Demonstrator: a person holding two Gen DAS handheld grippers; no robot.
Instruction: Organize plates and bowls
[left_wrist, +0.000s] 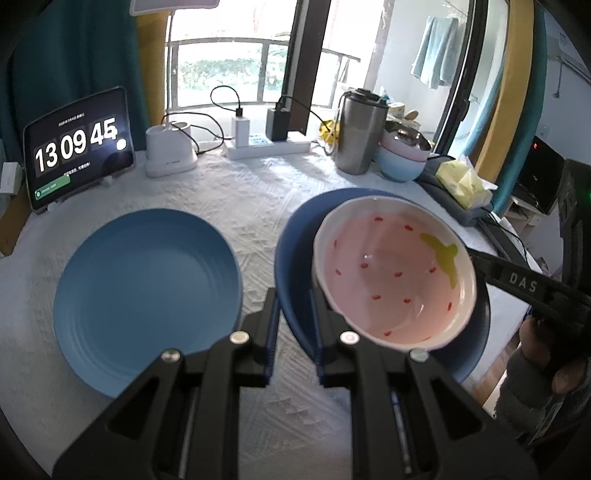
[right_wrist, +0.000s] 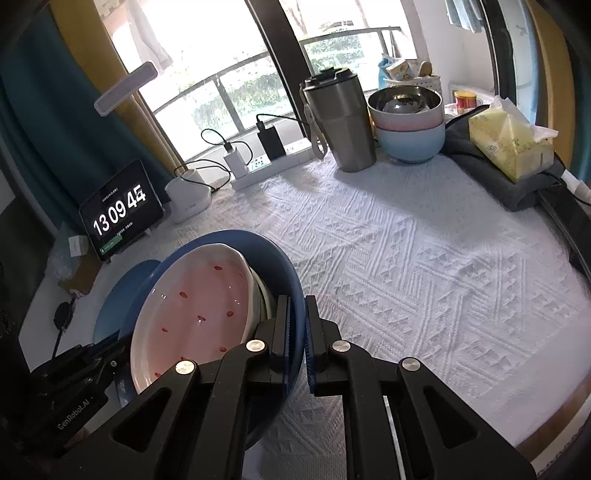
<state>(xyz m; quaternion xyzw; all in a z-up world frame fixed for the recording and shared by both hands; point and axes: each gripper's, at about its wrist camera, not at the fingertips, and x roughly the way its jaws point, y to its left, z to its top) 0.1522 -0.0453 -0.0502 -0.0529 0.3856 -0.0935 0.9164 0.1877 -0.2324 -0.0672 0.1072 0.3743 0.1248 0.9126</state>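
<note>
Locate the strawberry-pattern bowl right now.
The strawberry bowl sits tilted inside the dark blue plate held by both grippers, right of the light blue plate on the table.

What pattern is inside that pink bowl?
Small red seed-like marks on pink, plus a green leaf shape, like a strawberry. The left wrist view shows it best.

Bench (right_wrist: 424, 258) under white textured cloth. Tablet clock (left_wrist: 79, 147) propped at far left, white lamp base (left_wrist: 170, 151) beside it. Power strip (left_wrist: 267, 147) with chargers by window. Steel tumbler (right_wrist: 340, 122) upright near it. Yellow tissue pack (right_wrist: 511, 142) on dark folded cloth (right_wrist: 517, 184).
</note>
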